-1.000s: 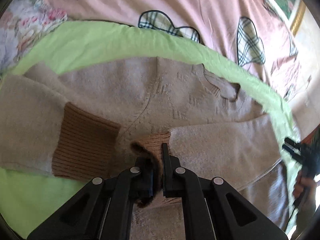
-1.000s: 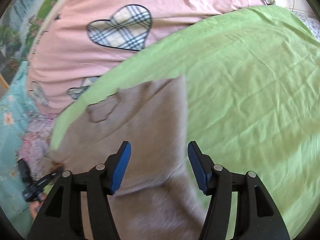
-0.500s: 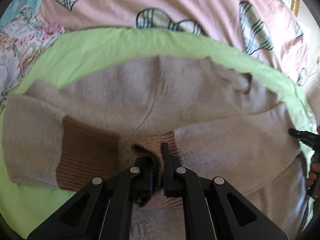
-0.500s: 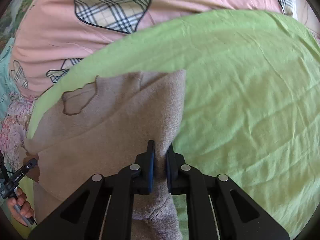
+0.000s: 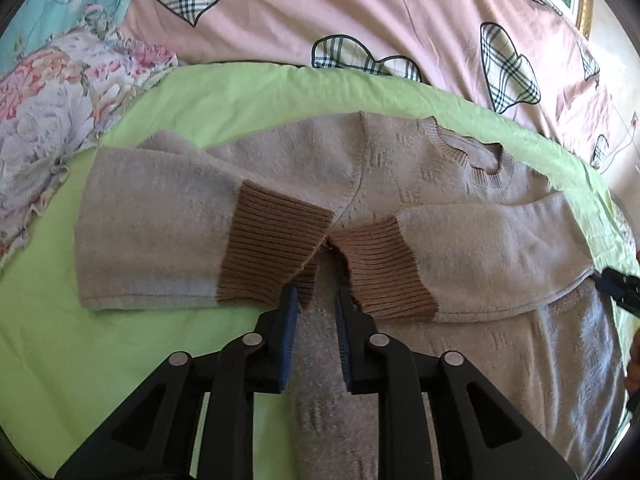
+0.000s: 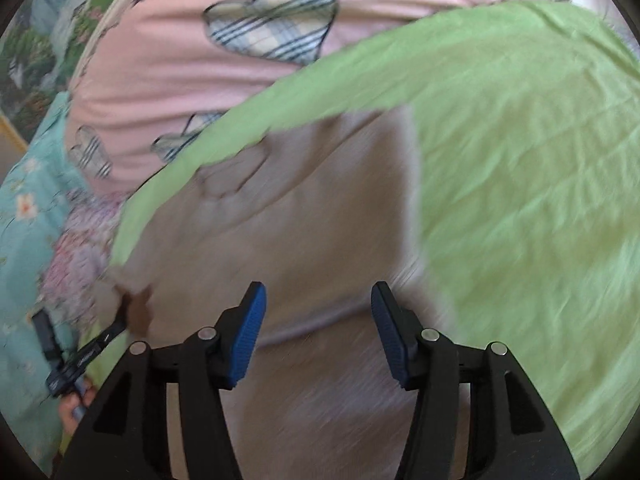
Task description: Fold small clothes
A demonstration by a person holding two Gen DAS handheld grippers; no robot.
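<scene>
A beige knit sweater (image 5: 400, 168) lies flat on a green sheet (image 5: 120, 344). Both sleeves are folded across its chest, and their brown ribbed cuffs (image 5: 272, 248) meet in the middle. My left gripper (image 5: 316, 300) is open and empty, just below the two cuffs. My right gripper (image 6: 316, 300) is open and empty over the sweater's right side (image 6: 304, 216), near its edge; that view is blurred. The right gripper's tip also shows at the right edge of the left wrist view (image 5: 616, 286).
A pink cover with plaid hearts (image 5: 360, 12) lies beyond the green sheet. Floral bedding (image 5: 48, 112) is bunched at the left. Bare green sheet (image 6: 520, 160) spreads to the right of the sweater.
My left gripper has let go of the right sleeve's cuff and drawn back; the cuff now lies flat. My right gripper, shut on the sweater's edge half a second ago, has opened.
</scene>
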